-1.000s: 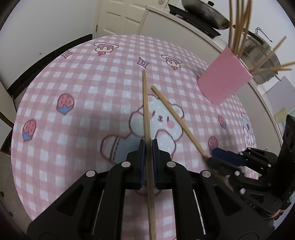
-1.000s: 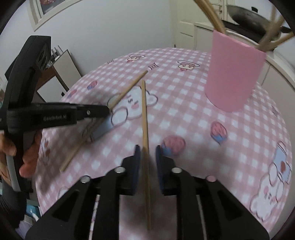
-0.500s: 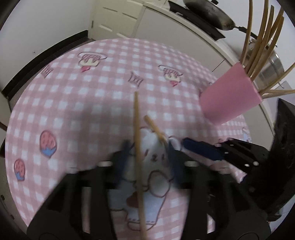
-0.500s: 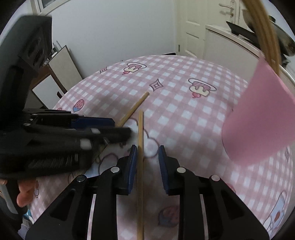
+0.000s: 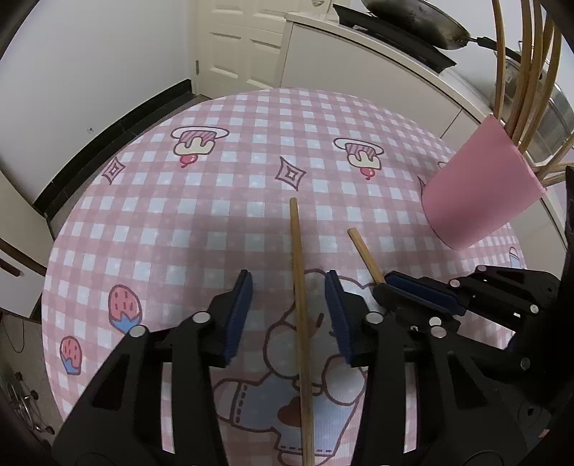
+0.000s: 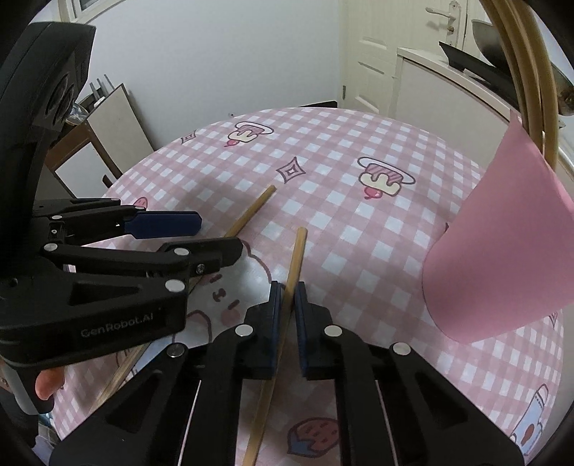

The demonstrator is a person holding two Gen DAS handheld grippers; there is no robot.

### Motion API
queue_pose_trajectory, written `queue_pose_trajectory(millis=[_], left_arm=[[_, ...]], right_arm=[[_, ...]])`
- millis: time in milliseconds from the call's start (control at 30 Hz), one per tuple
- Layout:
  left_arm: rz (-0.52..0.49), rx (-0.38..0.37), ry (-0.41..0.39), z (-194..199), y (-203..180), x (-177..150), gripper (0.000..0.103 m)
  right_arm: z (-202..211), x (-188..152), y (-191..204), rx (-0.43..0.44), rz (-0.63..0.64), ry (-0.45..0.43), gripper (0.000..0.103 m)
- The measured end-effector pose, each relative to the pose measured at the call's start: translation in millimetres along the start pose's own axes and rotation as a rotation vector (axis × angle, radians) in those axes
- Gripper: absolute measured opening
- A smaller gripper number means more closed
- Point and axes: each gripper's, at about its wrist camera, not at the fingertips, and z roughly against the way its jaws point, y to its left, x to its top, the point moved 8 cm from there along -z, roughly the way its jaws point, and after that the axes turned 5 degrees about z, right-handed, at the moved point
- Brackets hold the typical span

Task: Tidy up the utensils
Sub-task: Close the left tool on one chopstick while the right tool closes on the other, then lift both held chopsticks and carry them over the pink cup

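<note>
Landmark: pink cup, standing on the pink checked table near its far right edge, with a bundle of chopsticks sticking up out of it.
Left tongs: jaws apart and closing, straddling a chopstick without the blue pads pressing on it; they sit well to the left of the pink cup, pointing steeply down at the table.
Left chopstick: lies flat on the table over the printed bear, running lengthwise between the left tongs' jaws, its far tip aimed away from the camera, left of the pink cup.
Right tongs: jaws pressed together, pinching the second chopstick between the blue pads; nearer the pink cup than the left tongs, just beside them.
Right chopstick: held in the right tongs, its far end sticking out past the pads toward the table's middle, lying between the left chopstick and the pink cup.
Person: fingertips visible under the left tool's handle in the right wrist view.
Background: white door and a pan on the counter beyond the pink cup.
</note>
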Motion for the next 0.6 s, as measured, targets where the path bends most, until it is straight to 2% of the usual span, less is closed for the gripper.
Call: queue_pose_trajectory(millis=[100, 167, 267, 600], left_arm=[[-0.061, 0.078, -0.025, -5, -8, 2, 0.023], [-0.09, 0.083, -0.035, -6, -15, 1, 0.008], [-0.048, -0.015, -0.029, 3, -20, -1, 0.006], [-0.073, -0.156, -0.195, 90, -56, 6, 0.006]], right_arm=[[0, 0, 0, -0.002, -0.01, -0.007, 0.006], [2, -1, 2, 0.016, -0.015, -0.015, 0.005], [10, -1, 7, 0.033, -0.013, -0.043, 0.005], [91, 15, 18, 0.031, 0.001, -0.254, 0.005]])
